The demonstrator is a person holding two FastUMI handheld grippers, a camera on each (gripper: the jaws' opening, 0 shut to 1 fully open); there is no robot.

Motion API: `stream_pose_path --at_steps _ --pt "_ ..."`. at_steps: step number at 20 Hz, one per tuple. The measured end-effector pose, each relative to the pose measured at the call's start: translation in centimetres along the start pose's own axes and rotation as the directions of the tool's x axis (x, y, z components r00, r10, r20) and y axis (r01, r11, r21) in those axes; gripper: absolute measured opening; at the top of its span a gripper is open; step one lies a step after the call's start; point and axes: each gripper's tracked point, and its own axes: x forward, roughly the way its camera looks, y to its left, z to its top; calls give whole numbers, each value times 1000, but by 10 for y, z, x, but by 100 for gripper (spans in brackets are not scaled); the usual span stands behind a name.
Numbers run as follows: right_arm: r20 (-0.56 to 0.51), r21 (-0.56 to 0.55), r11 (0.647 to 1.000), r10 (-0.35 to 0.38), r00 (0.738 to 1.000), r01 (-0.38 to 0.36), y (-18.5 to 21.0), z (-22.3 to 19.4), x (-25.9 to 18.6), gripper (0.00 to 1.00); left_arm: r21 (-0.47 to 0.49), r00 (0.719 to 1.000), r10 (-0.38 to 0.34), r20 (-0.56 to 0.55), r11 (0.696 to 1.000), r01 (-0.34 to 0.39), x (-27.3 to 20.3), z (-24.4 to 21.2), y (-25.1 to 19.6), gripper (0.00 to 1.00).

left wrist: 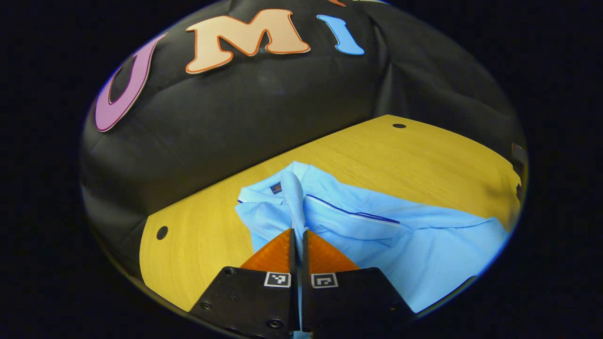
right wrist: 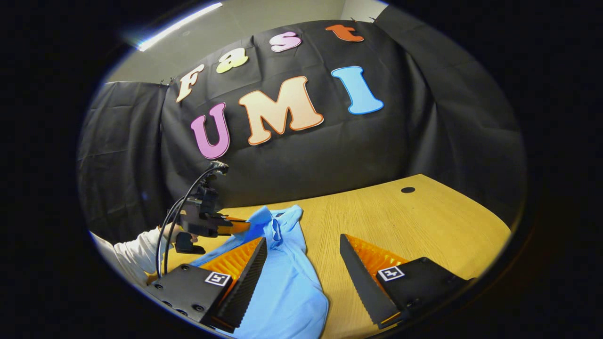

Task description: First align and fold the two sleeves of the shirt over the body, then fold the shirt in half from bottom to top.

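The left gripper (left wrist: pixel 298 231) is pinched closed on a ridge of the light blue short-sleeved polo shirt (left wrist: pixel 377 230) near its collar, the garment lying crumpled on the yellow wood-grain table (left wrist: pixel 198 254). If that thin pinch slips, the fold could drop skewed. The right gripper (right wrist: pixel 301 263) hangs with fingers wide apart over the shirt's edge, so nothing pins the body against dragging.

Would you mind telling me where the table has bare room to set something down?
Bare table lies between the shirt and the booth wall, around the far hole. Another patch borders the near hole. The shirt's collar end, where the left hand-held gripper pinches, is crowded.
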Motion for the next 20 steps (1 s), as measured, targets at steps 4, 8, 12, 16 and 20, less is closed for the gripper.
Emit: stream_pose_path --at_steps 4,8,12,16,20 --pt "-32 -5 1000 18 999 -18 4 -12 2 97 -13 1000 -18 -9 1000 17 2 -4 -13 8" --pt "-71 -28 999 44 996 -46 12 -28 1 97 -49 1000 26 18 998 -25 -21 -6 -9 44" --pt "-130 -52 995 74 989 -81 19 -48 1 97 -108 992 114 48 988 -109 -68 -17 -1 84" --pt "-206 -99 987 106 973 -129 27 -69 -11 97 -119 985 167 50 980 -160 -131 -40 0 96" --pt "-273 -172 971 113 956 -164 26 -89 -31 97 -154 988 153 9 977 -150 -190 -87 -20 96"
